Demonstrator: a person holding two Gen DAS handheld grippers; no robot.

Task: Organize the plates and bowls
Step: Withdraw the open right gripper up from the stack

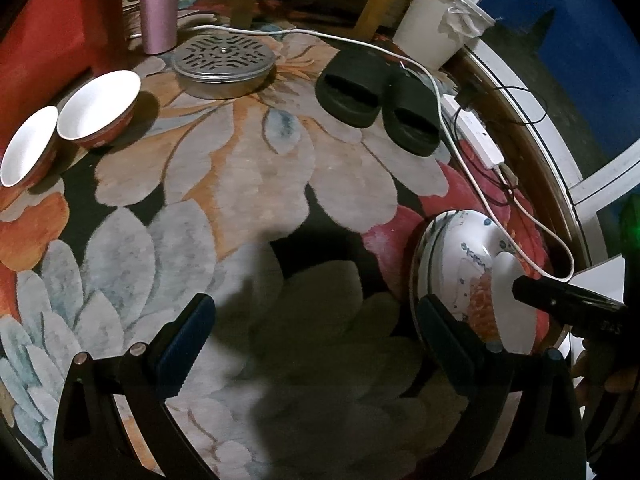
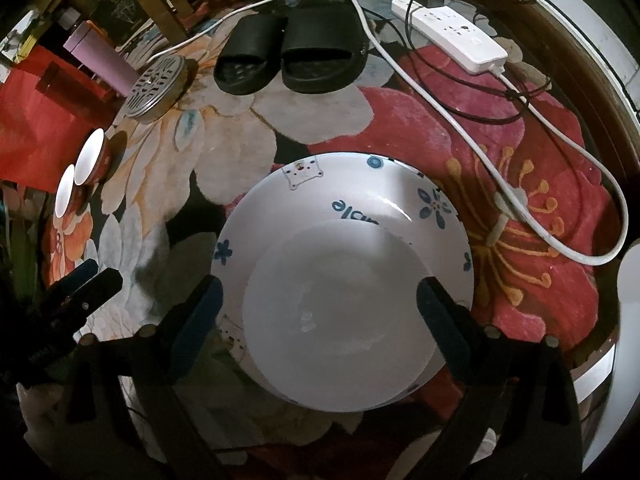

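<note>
On the flowered rug [image 2: 328, 120], a plain white plate [image 2: 340, 312] lies stacked inside a wider blue-patterned plate [image 2: 404, 188]. Above the stack hangs the right gripper [image 2: 320, 320], its jaws spread wide to either side and pressing on nothing. Nearby, the left gripper [image 1: 316, 344] is likewise released over bare rug, holding nothing. Two red bowls [image 1: 100, 114] wait well apart at the rug's far left edge. One likely hazard is the white cable [image 2: 460, 128] looping just beside the plates: a careless sweep toward the bowls could snag it and drag the stack. Soft pile may also tip a bowl set down crooked.
</note>
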